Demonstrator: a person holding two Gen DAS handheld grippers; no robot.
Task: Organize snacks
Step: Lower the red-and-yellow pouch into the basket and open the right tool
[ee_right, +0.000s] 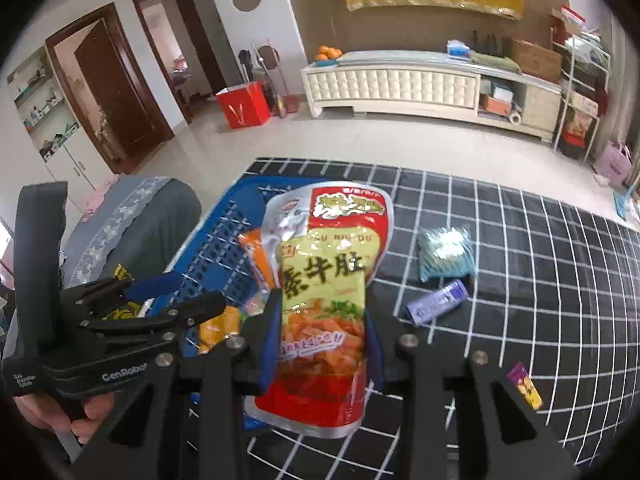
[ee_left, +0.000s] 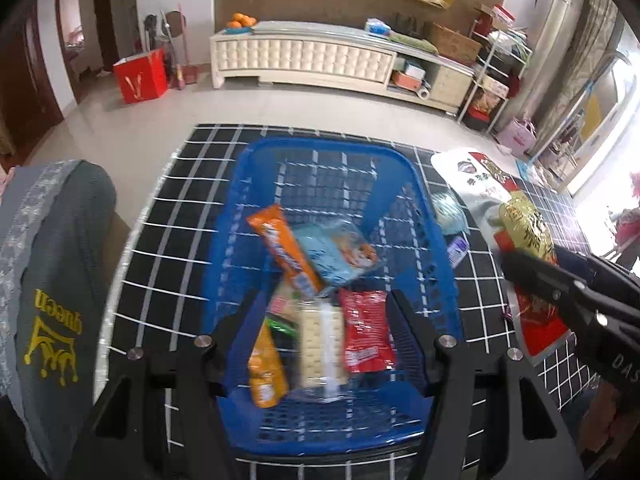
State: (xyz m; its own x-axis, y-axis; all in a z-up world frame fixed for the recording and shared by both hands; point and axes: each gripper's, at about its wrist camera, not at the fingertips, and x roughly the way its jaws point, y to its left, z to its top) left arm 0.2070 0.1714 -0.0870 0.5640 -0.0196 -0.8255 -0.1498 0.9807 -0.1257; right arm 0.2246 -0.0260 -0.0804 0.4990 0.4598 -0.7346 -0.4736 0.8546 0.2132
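Right gripper (ee_right: 320, 344) clenched on a red and yellow snack pouch (ee_right: 324, 292), held upright just beside the blue basket (ee_left: 424, 216). Left gripper (ee_left: 324, 312) hovered over the basket, jaws spread wide with nothing between them. Basket sat on the black grid cloth (ee_right: 520, 240) and held an orange packet (ee_left: 284, 252), a cracker pack (ee_left: 324, 340), a red packet (ee_left: 366, 328) (others blurred). A teal packet (ee_right: 446, 254) and a purple bar (ee_right: 436, 306) lay on the cloth, outside the basket
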